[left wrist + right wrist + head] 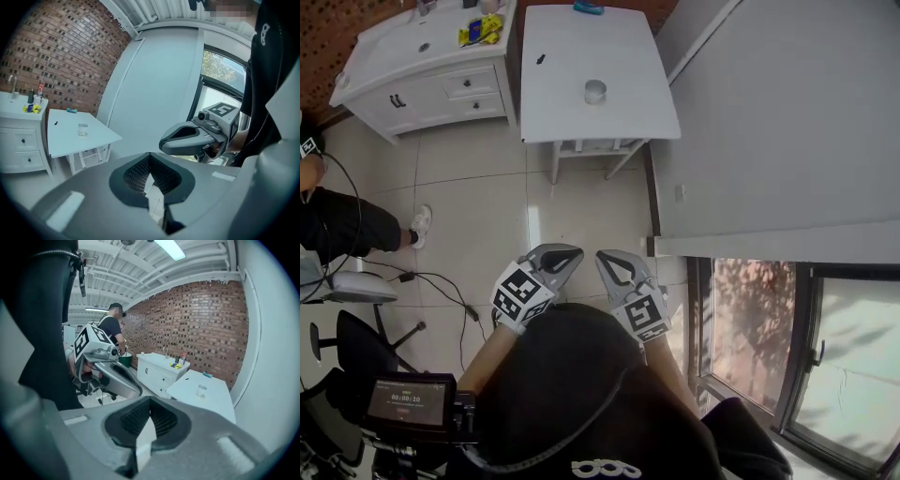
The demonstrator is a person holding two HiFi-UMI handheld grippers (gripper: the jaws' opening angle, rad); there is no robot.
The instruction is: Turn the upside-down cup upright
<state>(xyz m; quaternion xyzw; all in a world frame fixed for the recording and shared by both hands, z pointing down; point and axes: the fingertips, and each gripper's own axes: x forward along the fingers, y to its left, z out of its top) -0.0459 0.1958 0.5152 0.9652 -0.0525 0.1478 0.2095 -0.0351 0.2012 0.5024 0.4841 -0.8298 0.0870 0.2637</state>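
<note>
— So, how are the hands sitting on your feed?

— From the head view I have both held low and close to the body, side by side above the tiled floor (487, 216). The left gripper (572, 251) and the right gripper (602, 255) point ahead toward the white table (628, 122) and tip a little downward. Their noses angle in toward each other, with the tips near but not touching.

— And the jaws?

— Clenched on both. In each gripper view I see the pads meeting at the tip with nothing between them.

— Where's the cup?

— The cup (595, 91) stands on the table, well apart from both grippers. It is about midway across the top and somewhat nearer the table's near edge.

— Which way does it point?

— Its long axis runs straight up from the tabletop. I can't tell which end is the mouth, because it is too small on my screens.

— How does it look?

— Short, round, pale and see-through. In the left gripper view it reads as clear with a whitish band. It stands by itself, with a teal thing (588, 7) at the far edge and a small dark thing (541, 59) toward the left edge. A white cabinet (422, 89) stands just beside the table.
</note>
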